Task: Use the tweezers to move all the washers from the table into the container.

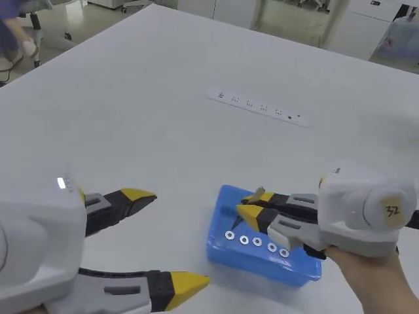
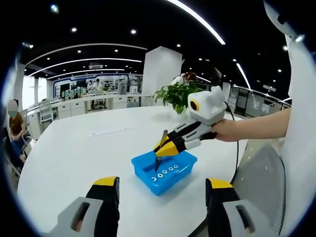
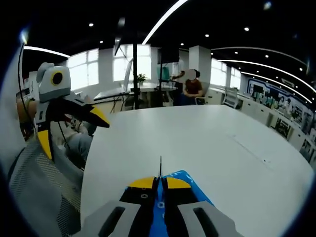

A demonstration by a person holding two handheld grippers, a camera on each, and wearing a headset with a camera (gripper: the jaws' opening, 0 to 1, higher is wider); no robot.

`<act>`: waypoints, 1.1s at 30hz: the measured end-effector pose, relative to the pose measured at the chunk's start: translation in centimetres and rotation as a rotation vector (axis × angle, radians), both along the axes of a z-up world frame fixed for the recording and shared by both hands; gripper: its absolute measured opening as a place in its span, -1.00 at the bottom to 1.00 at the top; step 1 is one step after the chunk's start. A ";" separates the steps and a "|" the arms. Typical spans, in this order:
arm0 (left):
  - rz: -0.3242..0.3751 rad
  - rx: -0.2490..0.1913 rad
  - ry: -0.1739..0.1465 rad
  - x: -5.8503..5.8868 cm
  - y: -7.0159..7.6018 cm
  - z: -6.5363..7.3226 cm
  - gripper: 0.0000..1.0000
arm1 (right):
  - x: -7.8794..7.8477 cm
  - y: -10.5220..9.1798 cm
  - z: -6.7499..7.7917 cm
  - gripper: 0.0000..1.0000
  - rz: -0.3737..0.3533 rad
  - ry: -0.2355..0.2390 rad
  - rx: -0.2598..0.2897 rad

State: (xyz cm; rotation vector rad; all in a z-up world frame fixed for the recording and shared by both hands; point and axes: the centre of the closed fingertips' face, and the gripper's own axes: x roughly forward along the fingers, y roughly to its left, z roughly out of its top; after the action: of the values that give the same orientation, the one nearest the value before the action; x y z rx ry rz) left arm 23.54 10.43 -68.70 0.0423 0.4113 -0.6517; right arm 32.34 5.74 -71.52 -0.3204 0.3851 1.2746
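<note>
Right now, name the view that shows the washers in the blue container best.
Head view: from above, five washers lie in a row. The left gripper view shows the washers smaller; in the right gripper view the right gripper hides them.

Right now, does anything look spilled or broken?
Nothing stands out. Five washers lie in a tidy row inside the blue box, which sits flat on the table. The right gripper holds tweezers over them.

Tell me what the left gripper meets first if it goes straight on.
Probably the container: it lies ahead of the left gripper, centred between its open jaws, with table before it. The right gripper and its tweezers hang just over it and might be met too; depth is unclear.
</note>
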 end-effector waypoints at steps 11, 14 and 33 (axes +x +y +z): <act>-0.111 0.005 -0.085 -1.1 -3.0 2.0 -0.17 | -5.7 -3.0 0.5 -0.96 0.073 0.005 -0.022; -0.192 0.007 -0.075 -1.5 -4.4 2.0 -0.31 | -7.2 -3.2 -0.5 -0.96 0.106 0.016 -0.048; -0.544 0.113 0.024 -2.5 -10.7 -0.3 -0.80 | -11.8 -4.9 -3.8 -0.96 0.239 0.031 -0.208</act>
State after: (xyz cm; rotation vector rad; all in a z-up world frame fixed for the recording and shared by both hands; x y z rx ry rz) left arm 21.07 -0.29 -68.98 0.2604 0.4629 -1.1649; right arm 20.52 0.87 -75.33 -0.5354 0.5191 1.4779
